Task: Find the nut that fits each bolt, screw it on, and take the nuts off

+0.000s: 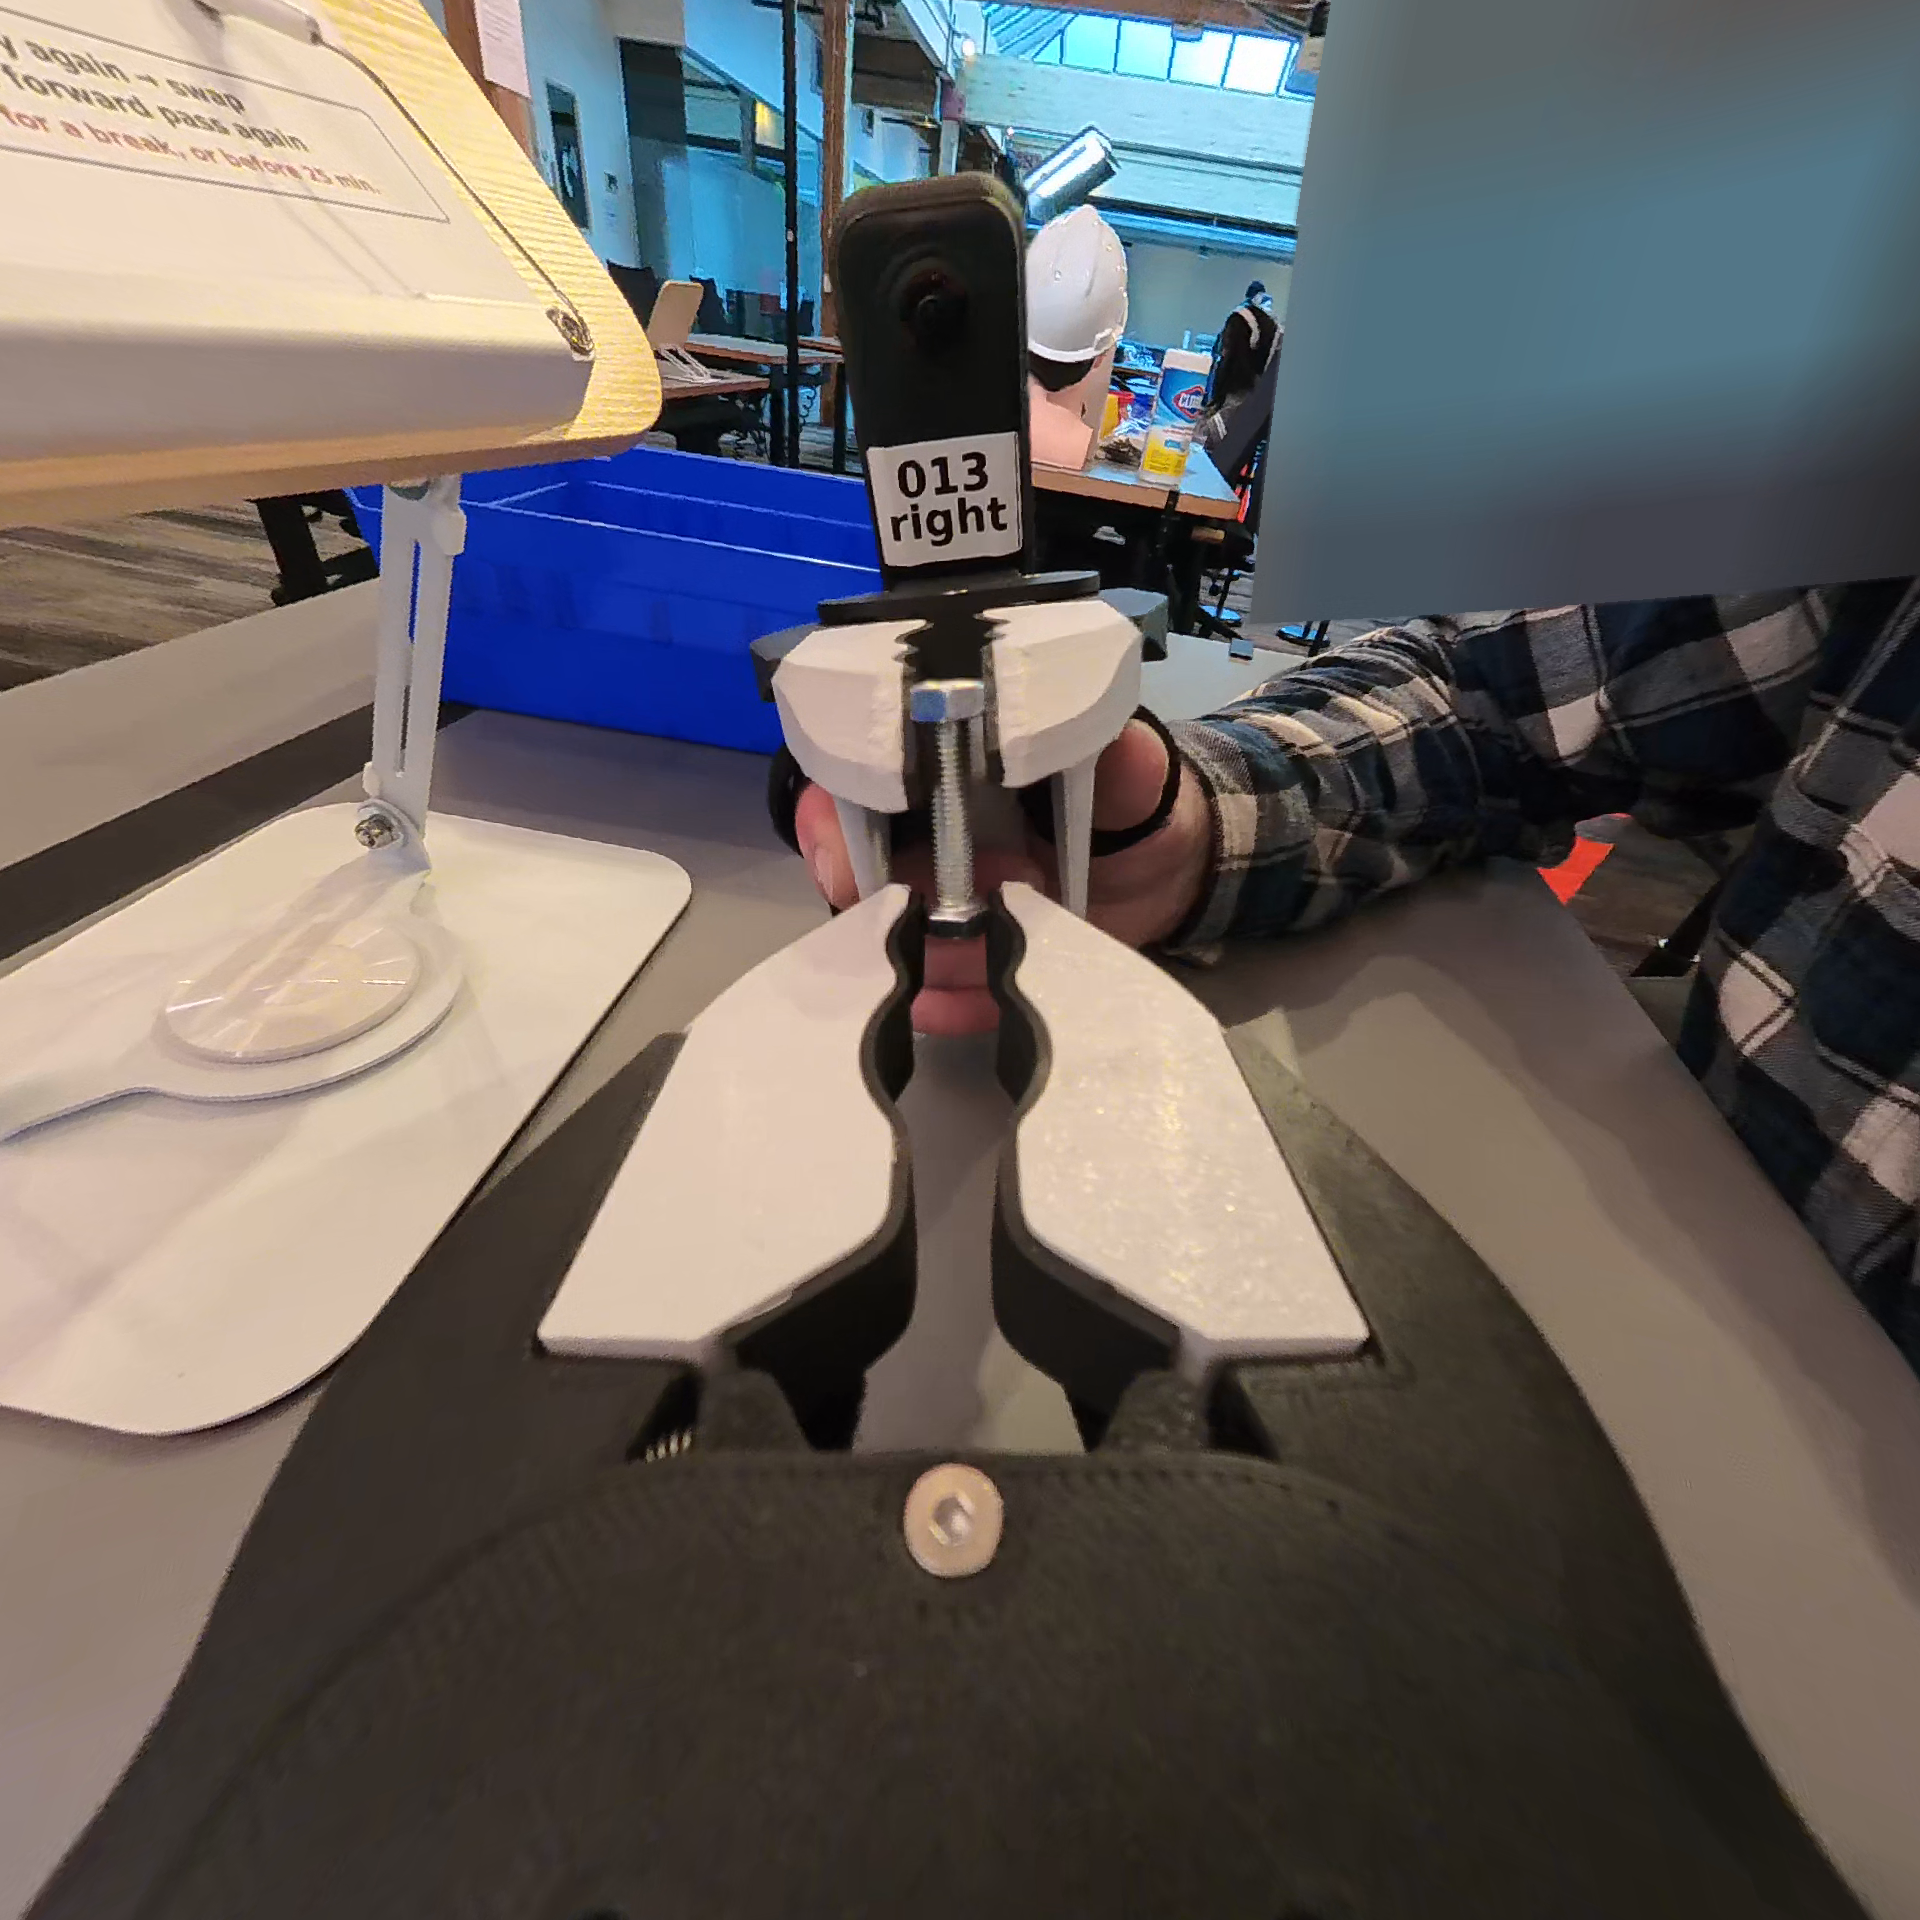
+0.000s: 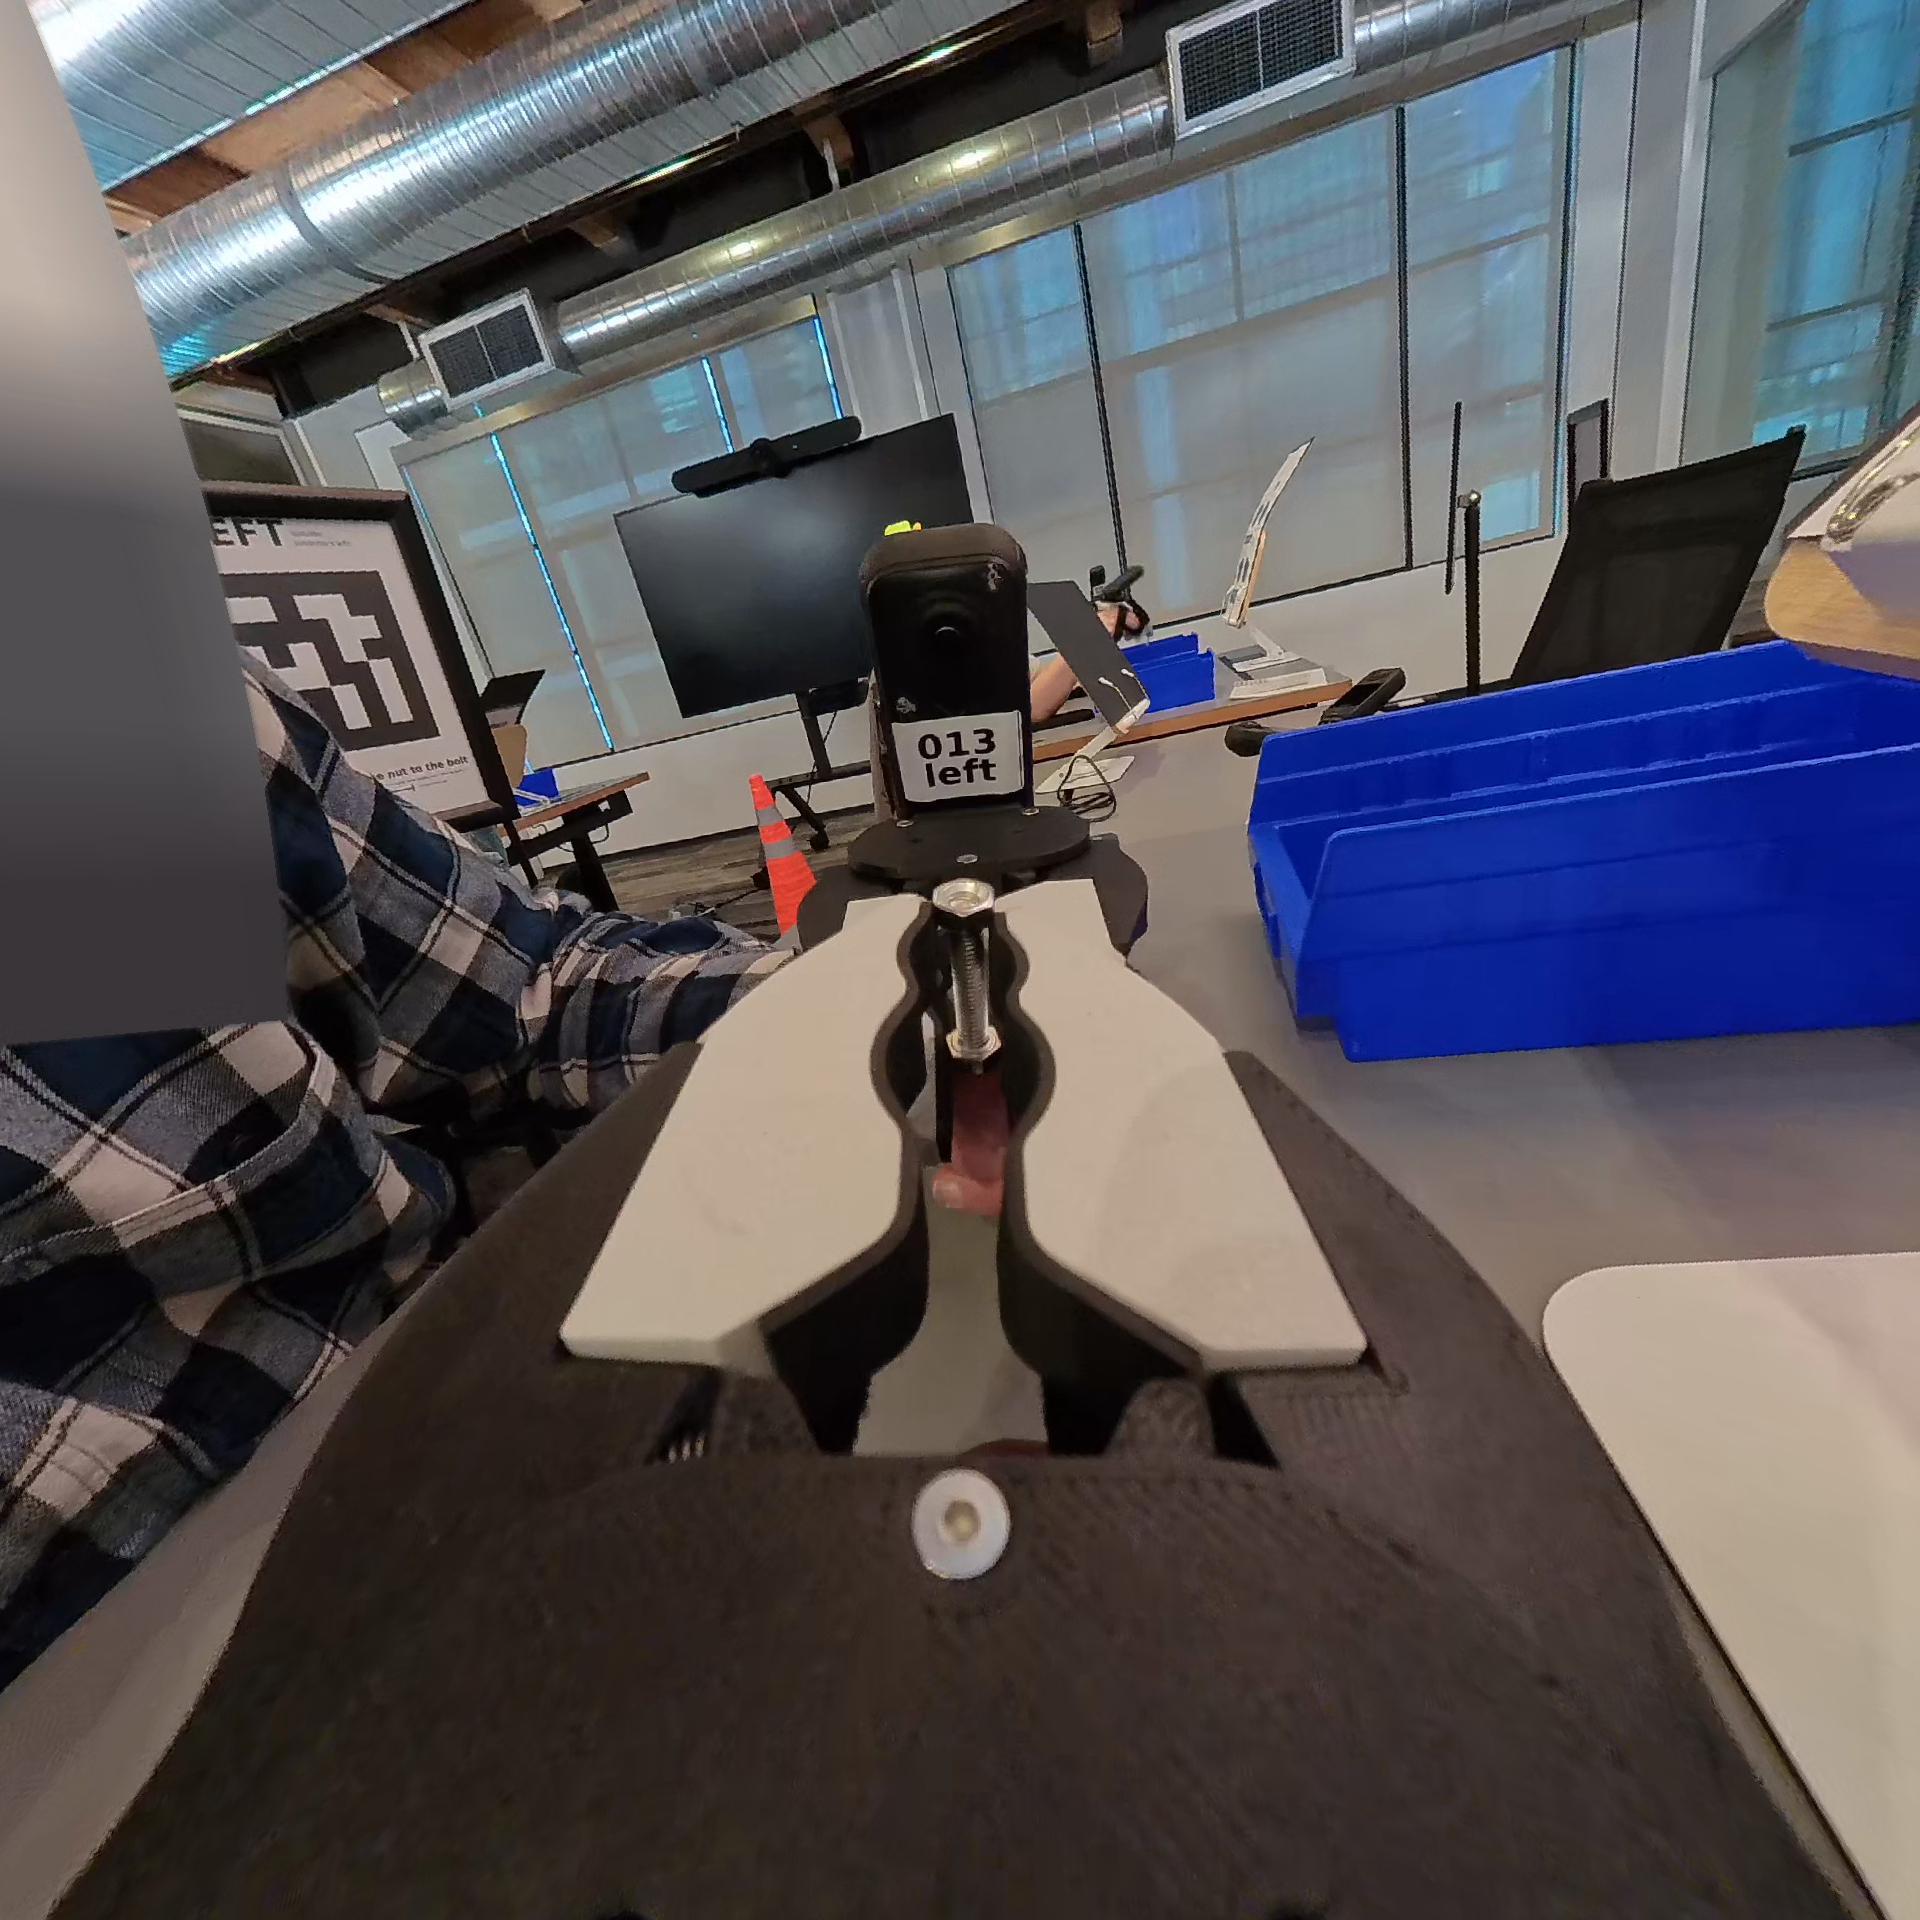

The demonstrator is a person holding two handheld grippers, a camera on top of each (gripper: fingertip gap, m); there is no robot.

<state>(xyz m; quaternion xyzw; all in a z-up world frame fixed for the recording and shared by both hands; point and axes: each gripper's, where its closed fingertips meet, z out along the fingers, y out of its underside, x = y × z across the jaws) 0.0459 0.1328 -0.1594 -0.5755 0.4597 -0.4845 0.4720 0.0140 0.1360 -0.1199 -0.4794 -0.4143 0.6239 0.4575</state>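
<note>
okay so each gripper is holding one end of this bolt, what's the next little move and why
Probably twist the left gripper about the bolt's axis while the right gripper holds firm. The left fingertips grip the nut at the tip of the bolt; the right's grip the hex head, so turning one against the other drives the nut.

Right gripper (image 2: 961, 925) closed on the hex head of a silver bolt (image 2: 968, 992), the threaded shank running back between its fingers (image 2: 1132, 1101). Small nut (image 2: 971, 1042) sits on the shank's near end. Left gripper (image 2: 971, 883) directly ahead, facing it, almost touching. Blue bin (image 2: 1600, 862) to the right on the grey table (image 2: 1455, 1164). Plaid sleeve (image 2: 447, 956) to the left. Orange cone (image 2: 774, 842) beyond, left.
</note>
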